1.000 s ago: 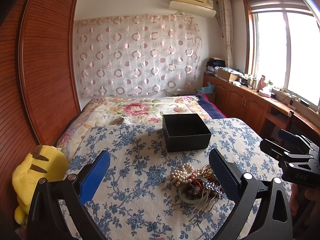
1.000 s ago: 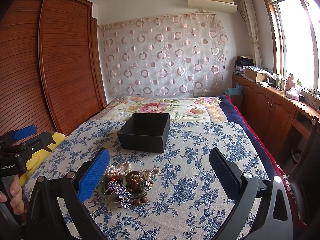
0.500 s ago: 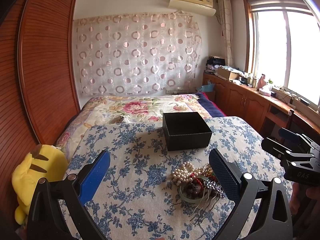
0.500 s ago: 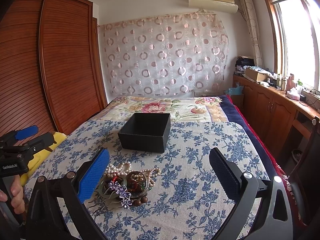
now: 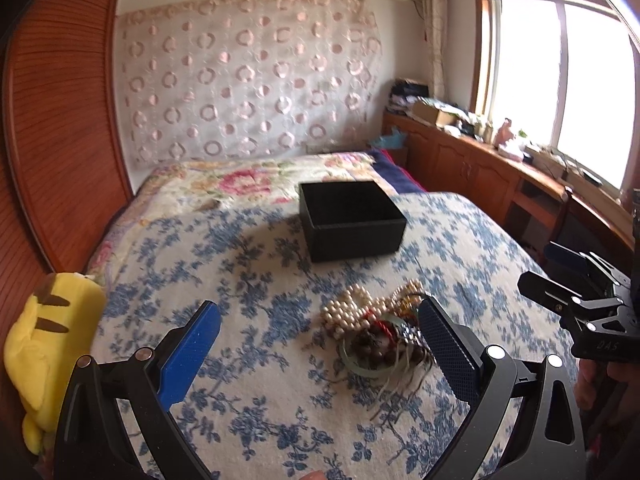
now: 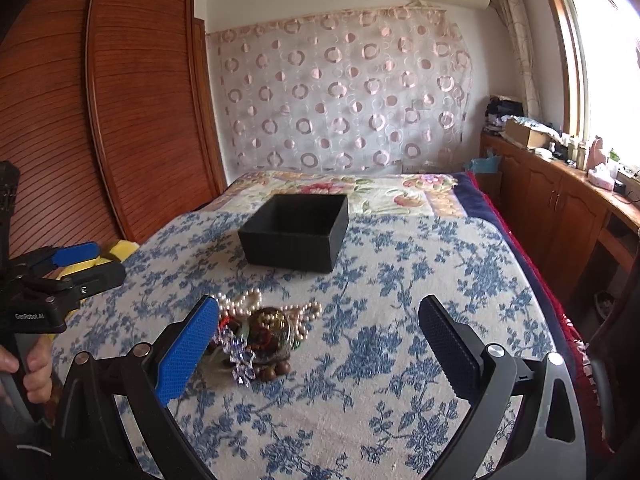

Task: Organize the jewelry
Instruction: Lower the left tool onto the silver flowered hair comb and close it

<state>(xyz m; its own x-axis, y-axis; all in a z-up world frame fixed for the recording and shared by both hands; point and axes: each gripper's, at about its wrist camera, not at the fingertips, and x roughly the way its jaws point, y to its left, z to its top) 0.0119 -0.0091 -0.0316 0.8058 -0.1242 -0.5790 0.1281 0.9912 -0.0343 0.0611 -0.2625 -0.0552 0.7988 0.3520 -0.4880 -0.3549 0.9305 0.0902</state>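
Two grippers hovered over the blue-flowered cloth (image 6: 400,360), each with its jaws spread wide and holding nothing. A tangled jewelry heap (image 5: 376,332) of pearls, dark beads and a comb lay on the cloth, just inside the right finger of the left gripper (image 5: 320,344), which hid its far edge. In the right wrist view the heap (image 6: 260,332) sat beside the blue finger of the right gripper (image 6: 320,344). Beyond it stood the open black box (image 5: 352,220), its inside too dark to read.
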